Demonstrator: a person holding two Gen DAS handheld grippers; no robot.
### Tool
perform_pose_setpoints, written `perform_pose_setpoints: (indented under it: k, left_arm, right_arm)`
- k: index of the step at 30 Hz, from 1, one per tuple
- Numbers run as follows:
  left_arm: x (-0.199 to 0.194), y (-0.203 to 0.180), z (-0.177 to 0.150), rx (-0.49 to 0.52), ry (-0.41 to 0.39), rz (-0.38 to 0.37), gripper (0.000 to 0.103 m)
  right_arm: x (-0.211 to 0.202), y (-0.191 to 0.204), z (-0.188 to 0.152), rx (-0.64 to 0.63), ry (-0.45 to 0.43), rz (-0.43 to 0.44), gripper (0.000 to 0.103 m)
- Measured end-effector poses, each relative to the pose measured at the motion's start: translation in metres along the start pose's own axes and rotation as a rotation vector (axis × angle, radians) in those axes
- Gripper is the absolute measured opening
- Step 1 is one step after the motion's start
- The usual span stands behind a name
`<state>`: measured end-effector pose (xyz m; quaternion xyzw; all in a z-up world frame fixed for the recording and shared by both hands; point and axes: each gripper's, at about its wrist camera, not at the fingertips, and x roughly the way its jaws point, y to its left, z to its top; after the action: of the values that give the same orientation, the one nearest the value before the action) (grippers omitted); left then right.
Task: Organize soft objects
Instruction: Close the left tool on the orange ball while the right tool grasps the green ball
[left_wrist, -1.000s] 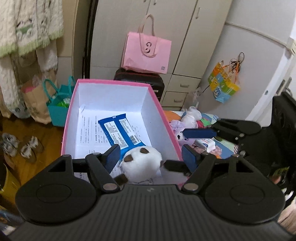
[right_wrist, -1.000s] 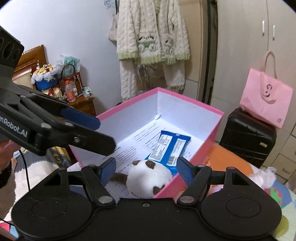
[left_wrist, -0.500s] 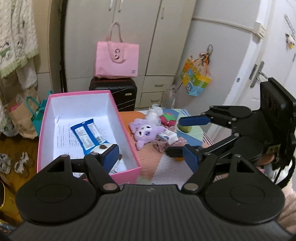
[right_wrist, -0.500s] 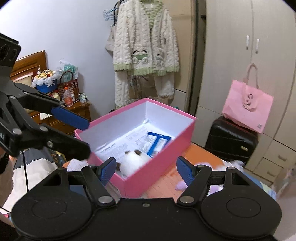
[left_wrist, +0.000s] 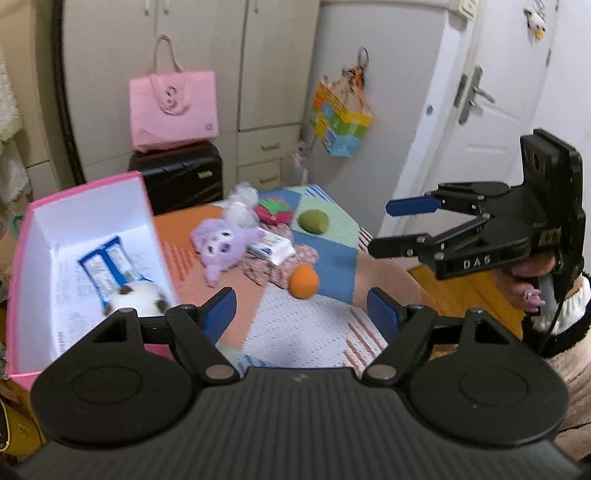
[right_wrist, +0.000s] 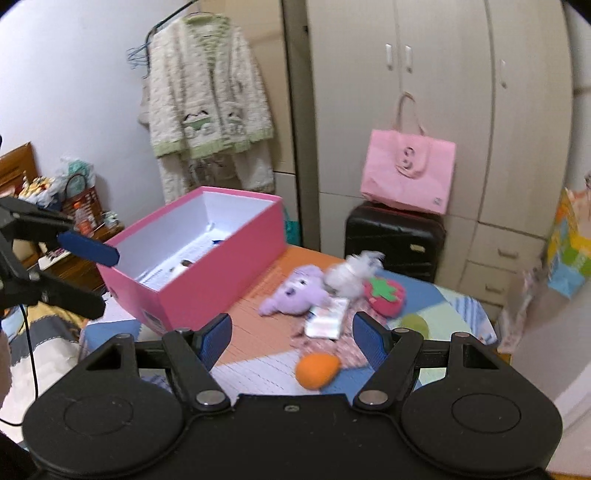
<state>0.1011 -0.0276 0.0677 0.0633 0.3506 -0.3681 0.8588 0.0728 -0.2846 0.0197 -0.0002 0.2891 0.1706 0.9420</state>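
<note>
Both my left gripper (left_wrist: 301, 304) and right gripper (right_wrist: 290, 334) gaped empty right of the pink box (right_wrist: 207, 280); a hasty pinch could roll the orange ball (right_wrist: 317, 369) away.

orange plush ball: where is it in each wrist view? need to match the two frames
Left wrist: orange ball sits centre, on the table past the open left gripper.
Right wrist: orange ball sits low centre, close in front of the open right gripper.
Shared landmark: purple plush, lying between the ball and the pink box.
</note>
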Motion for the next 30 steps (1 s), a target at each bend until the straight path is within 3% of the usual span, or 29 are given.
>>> perform_pose_setpoints:
  k: [8, 12, 20, 23, 25, 30]
  left_arm:
    - [0.054, -0.004, -0.007, -0.019, 0.054, -0.043, 0.077]
    - [0.080, -0.004, -0.012, -0.018, 0.045, 0.009, 0.076]
    - [0.121, -0.005, -0.021, 0.014, -0.013, 0.065, 0.074]
    - [0.139, 0.000, -0.031, -0.060, 0.014, 0.054, 0.074]
    - [0.147, 0.005, -0.037, -0.107, 0.014, 0.019, 0.073]
    - [0.162, -0.002, -0.043, -0.102, -0.024, 0.063, 0.073]
  right_arm:
    - [0.009, -0.039, -0.026, 0.072, -0.016, -0.010, 0.077]
    - [0.019, -0.053, -0.036, 0.073, -0.050, -0.023, 0.077]
    - [0.053, -0.071, -0.048, 0.018, -0.148, -0.138, 0.077]
    - [0.069, -0.077, -0.053, 0.034, -0.168, -0.232, 0.077]
    - [0.078, -0.085, -0.057, 0.051, -0.156, -0.226, 0.077]
    - [0.096, -0.103, -0.059, 0.071, -0.126, -0.184, 0.076]
